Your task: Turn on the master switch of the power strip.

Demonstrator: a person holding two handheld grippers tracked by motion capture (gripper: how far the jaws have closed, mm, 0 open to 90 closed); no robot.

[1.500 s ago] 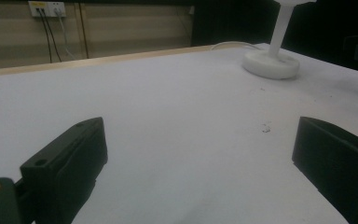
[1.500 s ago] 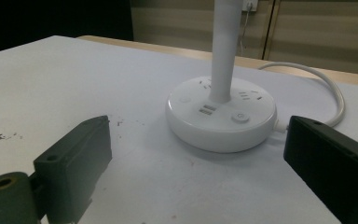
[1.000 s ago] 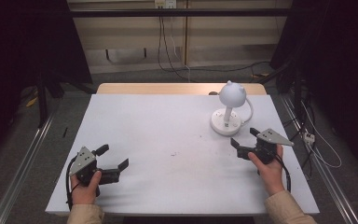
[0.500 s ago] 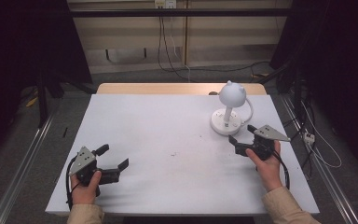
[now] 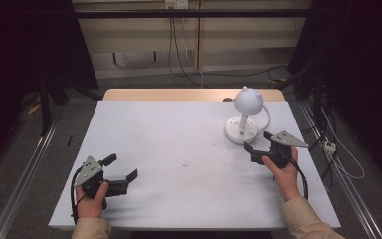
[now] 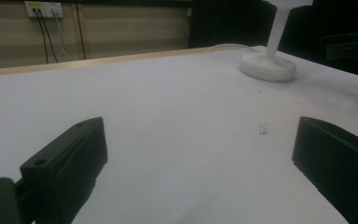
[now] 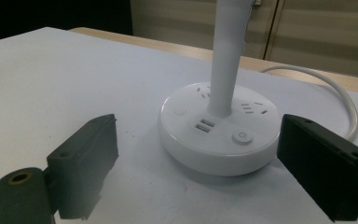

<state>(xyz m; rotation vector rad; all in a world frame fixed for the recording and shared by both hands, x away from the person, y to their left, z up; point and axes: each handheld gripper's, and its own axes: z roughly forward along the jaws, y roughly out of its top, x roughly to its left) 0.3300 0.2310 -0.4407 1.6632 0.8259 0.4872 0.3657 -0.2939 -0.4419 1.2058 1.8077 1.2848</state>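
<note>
The step in hand looks like the approach to the white plastic desk lamp with a round base, straight stem and globe head [image 5: 242,119], which stands upright on the far right part of the white surface [image 5: 179,149], its white cord [image 7: 335,91] curling away behind it. The right claw [image 5: 256,144] sits just beside the near edge of the lamp's base, jaws spread wide and holding nothing; in the right gripper view the base [image 7: 221,135] lies between and beyond the two jaws, not touched, with its round power button [image 7: 242,136] and two USB slots facing the claw. The next move, I judge, calls for easing forward and either pressing that button with one jaw tip or closing on the stem. The left claw [image 5: 122,177] rests low at the near left of the surface, wide open and empty, well apart from the lamp. No containers stand on the surface
</note>
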